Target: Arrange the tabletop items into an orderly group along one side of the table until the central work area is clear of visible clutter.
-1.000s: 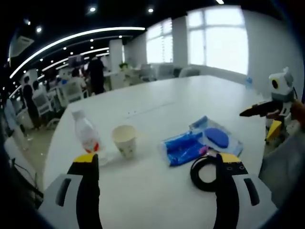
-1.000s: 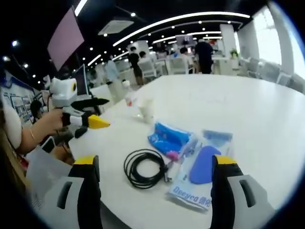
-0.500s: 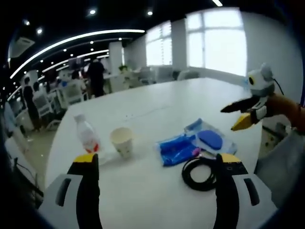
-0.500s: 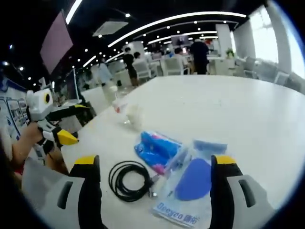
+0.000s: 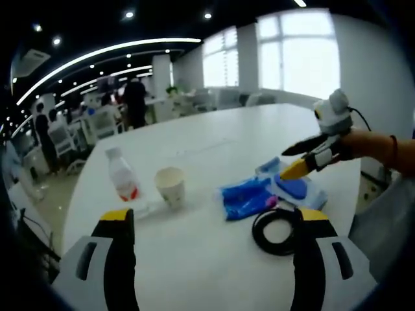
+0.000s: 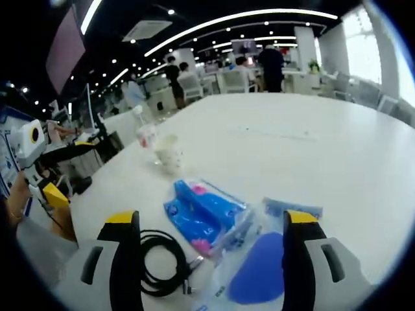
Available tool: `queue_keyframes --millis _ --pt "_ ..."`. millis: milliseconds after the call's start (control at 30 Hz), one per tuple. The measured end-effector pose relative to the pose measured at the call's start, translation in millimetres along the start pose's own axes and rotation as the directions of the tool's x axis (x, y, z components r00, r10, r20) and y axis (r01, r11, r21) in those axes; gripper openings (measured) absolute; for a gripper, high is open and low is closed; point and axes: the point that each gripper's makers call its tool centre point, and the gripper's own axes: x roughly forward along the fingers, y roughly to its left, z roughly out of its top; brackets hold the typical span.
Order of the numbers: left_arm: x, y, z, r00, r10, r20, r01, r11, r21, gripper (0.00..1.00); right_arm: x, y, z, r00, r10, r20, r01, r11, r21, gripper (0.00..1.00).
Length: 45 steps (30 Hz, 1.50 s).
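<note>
A large white table (image 5: 214, 149) stands in an open office with strip lights on the ceiling, bright windows and people at desks far behind.

On the table lie a bottle (image 5: 121, 176) with a red label, a paper cup (image 5: 170, 186) just beside it, a blue pack (image 5: 245, 198), a clear pouch (image 5: 299, 189) with a blue oval thing inside, and a coiled black cable (image 5: 275, 230). The pack touches the pouch, and the cable lies near both.

The left gripper (image 5: 211, 223) has its jaws wide apart and holds nothing; the cable lies by its right jaw. The right gripper (image 6: 207, 223) also has its jaws wide apart and holds nothing. Between its jaws lie the pack (image 6: 202, 212) and the pouch (image 6: 259, 272), with the cable (image 6: 162, 262) by its left jaw.

The left gripper view shows the right gripper (image 5: 305, 155) from the side, in a hand, with its yellow tip over the pouch. The right gripper view shows the left gripper (image 6: 55, 175) at the table edge, well apart from the cup (image 6: 168, 152) and bottle (image 6: 145, 133).
</note>
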Motion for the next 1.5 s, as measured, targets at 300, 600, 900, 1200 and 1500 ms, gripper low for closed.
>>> queue_keyframes --millis 300,600,900,1200,1500 --pt "3 2.2 -10.3 1.000 -0.001 -0.026 0.001 1.000 0.003 0.99 25 -4 -20.9 0.999 -0.006 -0.042 0.006 1.000 -0.002 0.78" --pt "2 6.1 -16.3 0.999 0.013 -0.046 -0.012 1.000 0.021 0.96 43 -7 -39.2 0.997 -0.039 -0.060 0.037 0.999 -0.022 0.55" --pt "2 9.5 -19.2 0.998 0.023 -0.056 -0.022 0.999 0.024 0.95 51 -8 -49.8 0.995 -0.049 -0.091 0.049 0.999 -0.001 0.31" --pt "2 13.0 -21.0 0.998 0.030 -0.061 -0.029 0.999 0.027 0.94 52 -14 -51.1 0.993 -0.072 -0.089 0.075 0.996 0.038 0.15" --pt "2 16.5 -22.7 0.997 0.040 -0.065 -0.038 0.999 0.025 0.92 50 -9 -48.3 0.995 -0.044 -0.084 0.051 0.996 0.077 0.03"
